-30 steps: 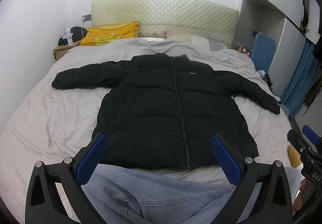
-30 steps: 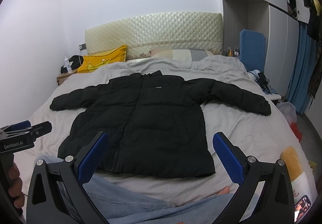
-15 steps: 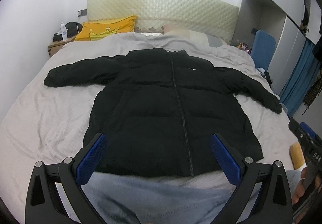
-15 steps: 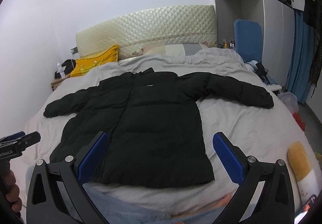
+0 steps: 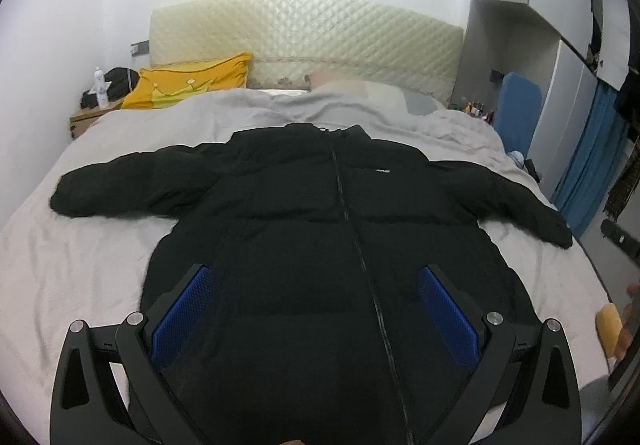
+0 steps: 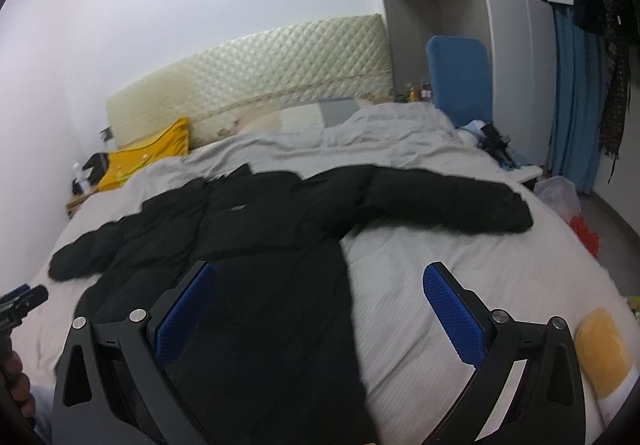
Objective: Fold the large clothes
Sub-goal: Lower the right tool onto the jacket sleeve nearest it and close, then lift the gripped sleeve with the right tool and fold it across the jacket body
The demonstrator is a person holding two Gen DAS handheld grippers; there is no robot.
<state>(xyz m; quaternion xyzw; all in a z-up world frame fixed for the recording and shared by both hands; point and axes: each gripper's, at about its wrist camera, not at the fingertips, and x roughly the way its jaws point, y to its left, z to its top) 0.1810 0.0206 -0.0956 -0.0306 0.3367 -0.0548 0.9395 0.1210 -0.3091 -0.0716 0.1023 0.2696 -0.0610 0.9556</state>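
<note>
A large black puffer jacket (image 5: 320, 229) lies flat and zipped on the bed, both sleeves spread out to the sides. It also shows in the right wrist view (image 6: 256, 245). My left gripper (image 5: 316, 285) is open and empty, hovering over the jacket's lower body near the zip. My right gripper (image 6: 318, 285) is open and empty above the jacket's right side edge, with the right sleeve (image 6: 448, 205) ahead of it. The jacket's hem is hidden below both views.
The bed has a grey cover (image 5: 80, 265) and a quilted headboard (image 5: 304, 33). A yellow pillow (image 5: 192, 85) lies at the head, a nightstand (image 5: 84, 121) at the left. A yellow cushion (image 6: 604, 349) lies at the bed's right edge. A blue chair (image 6: 460, 73) and wardrobes stand on the right.
Both grippers have moved forward over the bed, closer to the jacket. The jeans at the bottom of the views are no longer seen. The right gripper has turned toward the right sleeve.
</note>
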